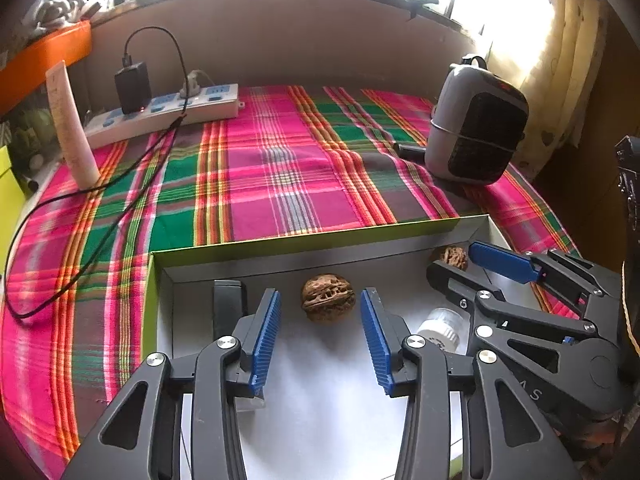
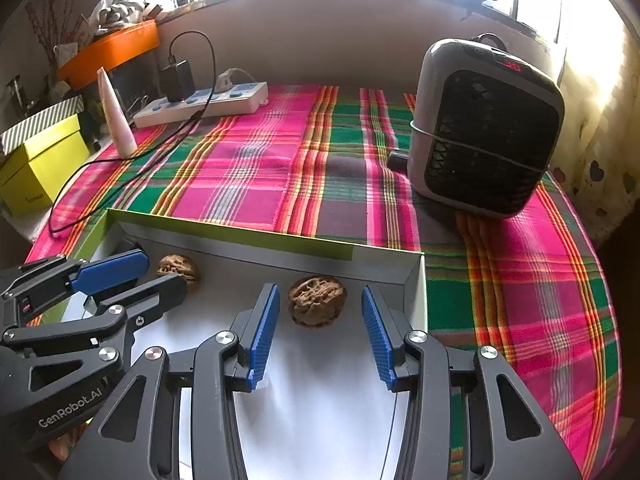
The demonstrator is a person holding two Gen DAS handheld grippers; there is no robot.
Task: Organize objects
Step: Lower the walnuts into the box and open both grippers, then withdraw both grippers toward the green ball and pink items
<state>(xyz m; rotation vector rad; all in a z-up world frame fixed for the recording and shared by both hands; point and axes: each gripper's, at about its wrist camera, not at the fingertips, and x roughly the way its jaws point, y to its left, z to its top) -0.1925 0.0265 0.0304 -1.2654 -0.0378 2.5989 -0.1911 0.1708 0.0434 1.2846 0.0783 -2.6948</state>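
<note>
A shallow open box (image 1: pixel 280 242) with a green rim and white floor lies on the plaid cloth; it also shows in the right wrist view (image 2: pixel 240 236). Two walnuts lie in it. My left gripper (image 1: pixel 320 312) is open with one walnut (image 1: pixel 328 298) between its fingertips, untouched. My right gripper (image 2: pixel 318 312) is open around the other walnut (image 2: pixel 317 300), near the box's right wall. Each gripper shows in the other's view: the right one (image 1: pixel 472 264) by its walnut (image 1: pixel 454 257), the left one (image 2: pixel 160 268) by its walnut (image 2: pixel 178 268). A small white-capped bottle (image 1: pixel 440 326) and a black item (image 1: pixel 228 304) also lie in the box.
A grey and black heater (image 2: pixel 484 128) stands at the right rear of the cloth. A white power strip (image 1: pixel 168 110) with a black charger and cable lies at the back left. A pale tube (image 1: pixel 70 124) stands at the left. A yellow box (image 2: pixel 40 160) sits at the far left.
</note>
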